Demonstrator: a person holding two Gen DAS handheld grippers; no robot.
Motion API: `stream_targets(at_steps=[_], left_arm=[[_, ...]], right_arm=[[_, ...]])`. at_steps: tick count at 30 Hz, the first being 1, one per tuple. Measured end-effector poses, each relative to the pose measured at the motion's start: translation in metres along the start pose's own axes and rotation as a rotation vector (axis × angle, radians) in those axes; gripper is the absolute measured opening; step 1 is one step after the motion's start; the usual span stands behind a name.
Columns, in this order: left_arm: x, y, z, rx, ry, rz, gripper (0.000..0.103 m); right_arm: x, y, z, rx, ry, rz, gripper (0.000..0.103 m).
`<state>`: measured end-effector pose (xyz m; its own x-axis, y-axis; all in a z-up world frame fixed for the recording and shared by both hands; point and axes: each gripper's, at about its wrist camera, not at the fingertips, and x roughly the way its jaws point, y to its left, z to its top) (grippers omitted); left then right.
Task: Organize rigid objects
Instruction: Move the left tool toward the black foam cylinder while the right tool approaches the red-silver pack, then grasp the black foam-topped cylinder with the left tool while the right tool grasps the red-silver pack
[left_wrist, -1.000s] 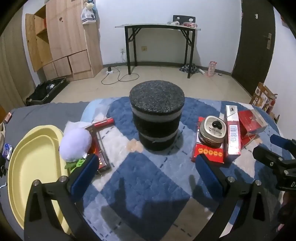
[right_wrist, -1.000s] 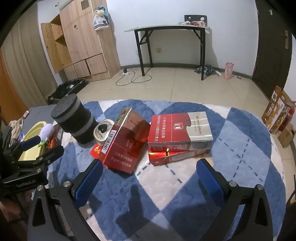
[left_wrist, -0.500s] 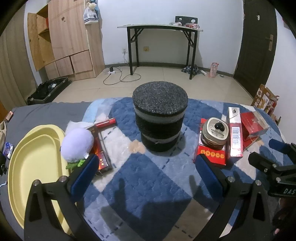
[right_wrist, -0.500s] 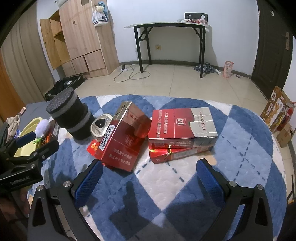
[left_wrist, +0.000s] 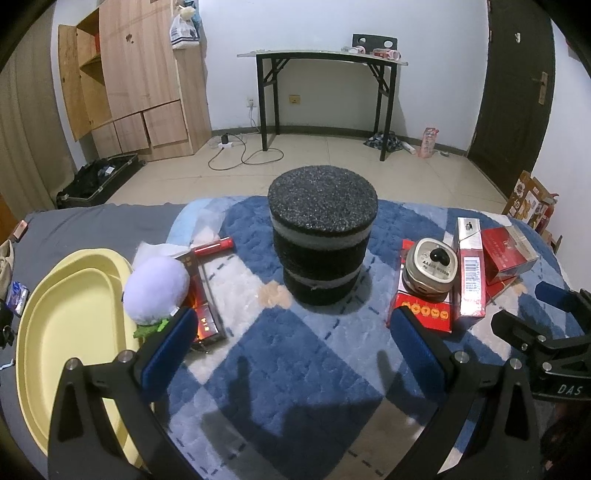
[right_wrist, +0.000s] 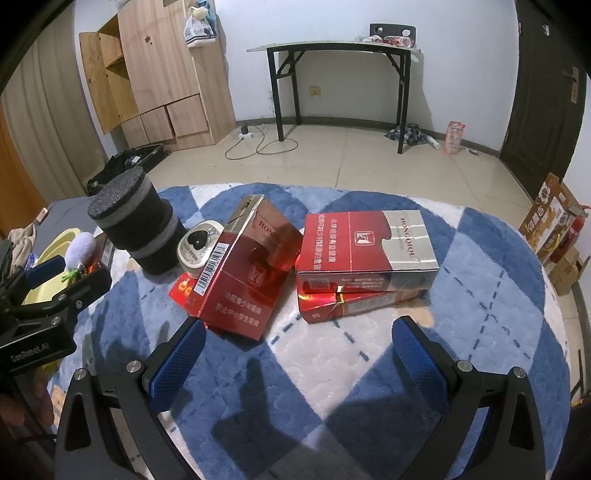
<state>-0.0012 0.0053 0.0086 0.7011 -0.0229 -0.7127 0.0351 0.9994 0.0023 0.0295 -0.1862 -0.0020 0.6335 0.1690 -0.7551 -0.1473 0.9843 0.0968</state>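
Compared with a second ago, both views have drawn back and risen a little, but nothing on the blue rug (left_wrist: 295, 354) has moved. The left gripper (left_wrist: 295, 354) is spread wide and empty, facing the black foam cylinder (left_wrist: 323, 236) at the centre. The right gripper (right_wrist: 299, 354) is also spread and empty, near the red boxes (right_wrist: 365, 251). The yellow tray (left_wrist: 66, 325) at the left holds nothing, so sorting seems not yet begun.

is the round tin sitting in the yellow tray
No, the tin rests on a flat red packet right of the black cylinder, far from the tray.
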Motion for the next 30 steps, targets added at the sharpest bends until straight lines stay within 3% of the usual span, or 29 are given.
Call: stream_targets(at_steps=[6,11,14,16,20,25,30], left_arm=[[-0.007,0.020,0.005,0.010,0.001,0.004,0.103],[-0.023,0.073,0.011,-0.126,-0.021,0.024,0.103],[-0.024,0.084,0.011,-0.142,-0.026,0.044,0.103],[-0.022,0.081,0.013,-0.139,-0.033,0.046,0.103],[-0.015,0.054,0.025,-0.095,-0.051,-0.022,0.103],[-0.006,0.015,0.046,0.021,-0.092,-0.033,0.103],[0.004,-0.003,0.046,0.069,-0.079,-0.070,0.103]], right_arm=[[-0.002,-0.002,0.000,0.002,-0.003,0.000,0.103],[-0.007,-0.004,0.001,0.017,-0.020,0.007,0.103],[-0.008,-0.005,0.002,0.023,-0.024,0.006,0.103],[-0.010,-0.006,0.004,0.032,-0.033,0.007,0.103],[-0.016,-0.013,0.007,0.053,-0.077,0.015,0.103],[-0.014,-0.029,0.005,0.078,-0.066,0.009,0.103],[0.001,-0.030,0.010,0.059,-0.055,0.021,0.103]])
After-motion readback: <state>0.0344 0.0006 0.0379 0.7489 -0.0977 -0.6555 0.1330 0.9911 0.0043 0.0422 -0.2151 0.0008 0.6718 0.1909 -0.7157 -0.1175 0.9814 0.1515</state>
